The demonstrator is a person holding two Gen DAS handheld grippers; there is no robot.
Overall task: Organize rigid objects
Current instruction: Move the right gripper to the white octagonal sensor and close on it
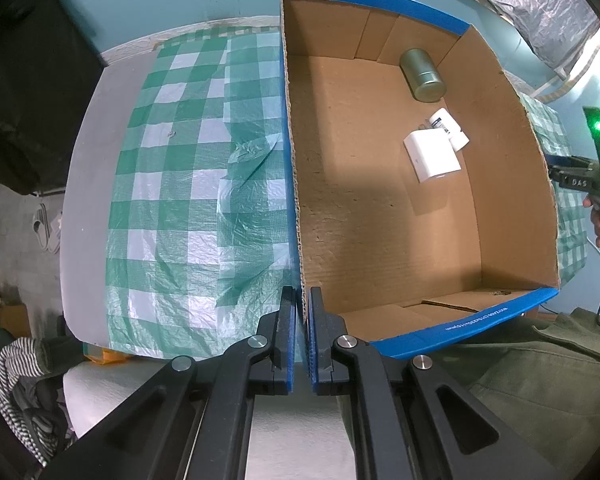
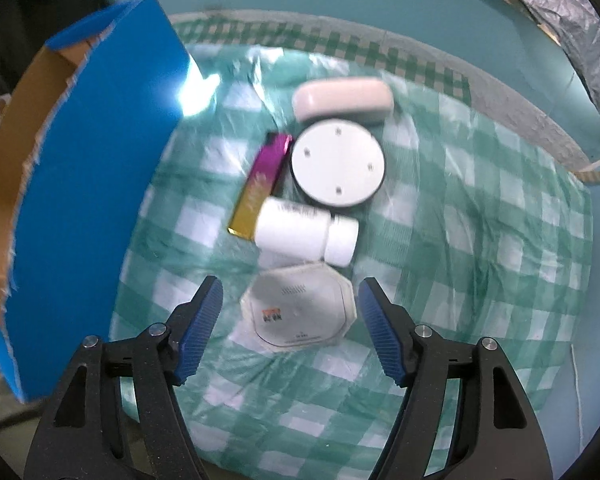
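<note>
The table wears a green and white checked cloth point(image 1: 188, 184). On its left side the cloth is bare and wrinkled. Next comes a big cardboard box point(image 1: 380, 216) with blue outside walls and an open top. The left gripper point(image 1: 302, 312) is pinched tight on the box's near left wall, close to the corner, with the thin card squeezed between its blue pads.

Inside the box, far over by the right wall, lie a green metal tin point(image 1: 422, 76) on its side, a small white bottle point(image 1: 450, 128) and a white square block point(image 1: 432, 156). The block touches the bottle. Most of the box floor is free.

Right of the box, on the cloth, sits a little heap of things. A pink and gold stick point(image 2: 260, 188) lies slanted, its pink end farther away. Beside it are a white oval case point(image 2: 342, 100) lying crosswise, a white round disc point(image 2: 338, 164), and a white pill bottle point(image 2: 306, 236) on its side with its cap pointing right. Nearest is a flat clear eight-sided packet point(image 2: 300, 308), touching the bottle.

The right gripper point(image 2: 290, 300) hangs over that packet, jaws wide, one pad on each side, not touching it. The blue box wall stands close on its left. The cloth to the right is open.
</note>
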